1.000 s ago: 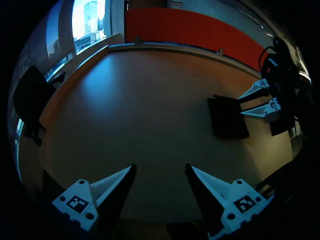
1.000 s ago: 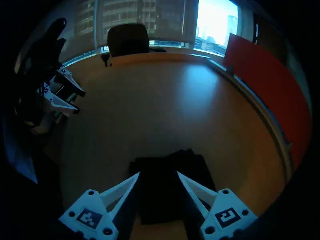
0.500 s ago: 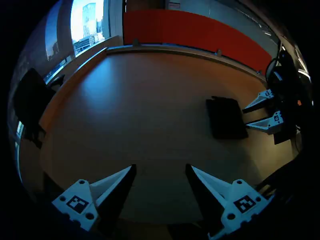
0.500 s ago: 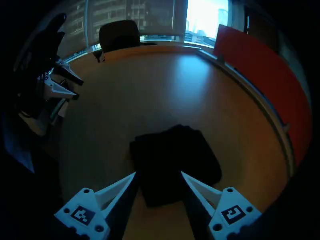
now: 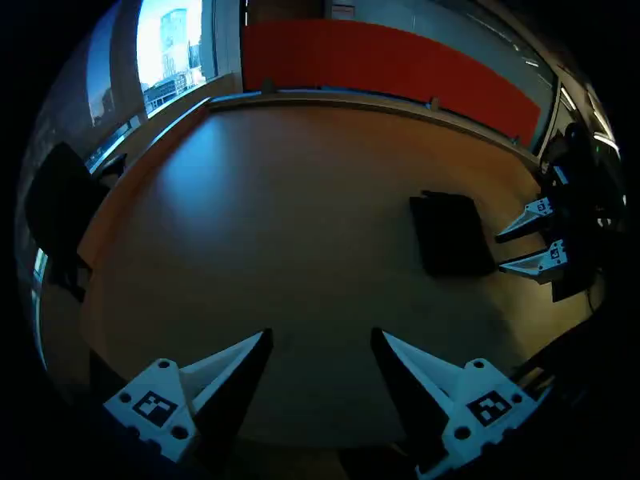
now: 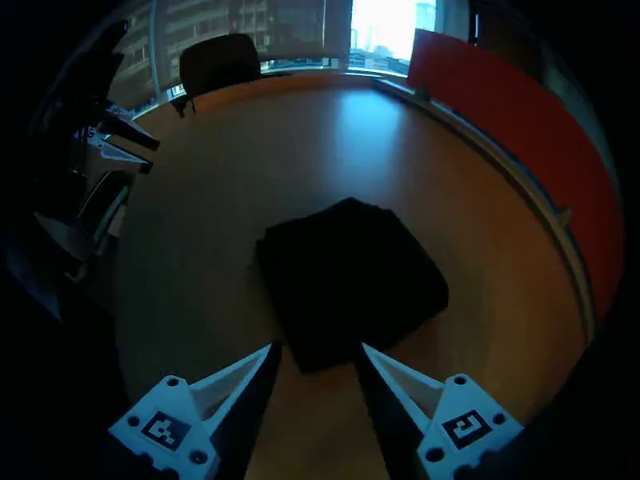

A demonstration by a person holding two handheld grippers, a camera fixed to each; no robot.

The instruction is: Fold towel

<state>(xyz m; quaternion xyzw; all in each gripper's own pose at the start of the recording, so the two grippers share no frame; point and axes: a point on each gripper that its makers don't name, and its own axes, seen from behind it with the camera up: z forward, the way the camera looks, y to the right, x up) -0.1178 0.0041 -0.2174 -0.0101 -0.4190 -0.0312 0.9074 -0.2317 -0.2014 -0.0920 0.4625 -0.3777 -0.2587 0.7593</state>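
Observation:
A dark towel (image 6: 350, 284), folded into a compact rectangle, lies flat on the wooden table (image 6: 320, 152). My right gripper (image 6: 317, 356) is open just short of the towel's near edge, with nothing between its fingers. In the left gripper view the same towel (image 5: 450, 234) lies at the right, and the right gripper (image 5: 500, 254) hovers open beside its right edge. My left gripper (image 5: 322, 340) is open over bare table, far from the towel. The right gripper view shows the left gripper (image 6: 144, 152) at the far left, held by a dark-sleeved hand.
A red partition (image 5: 384, 60) runs along the table's far edge. A dark office chair (image 6: 218, 62) stands at the table's window end. Bright windows (image 5: 172, 40) lie beyond. Dark equipment (image 5: 580, 208) stands behind the right gripper at the table's right edge.
My right gripper has drawn back off the towel, which now lies wholly ahead of its fingertips. The left gripper has stayed in place.

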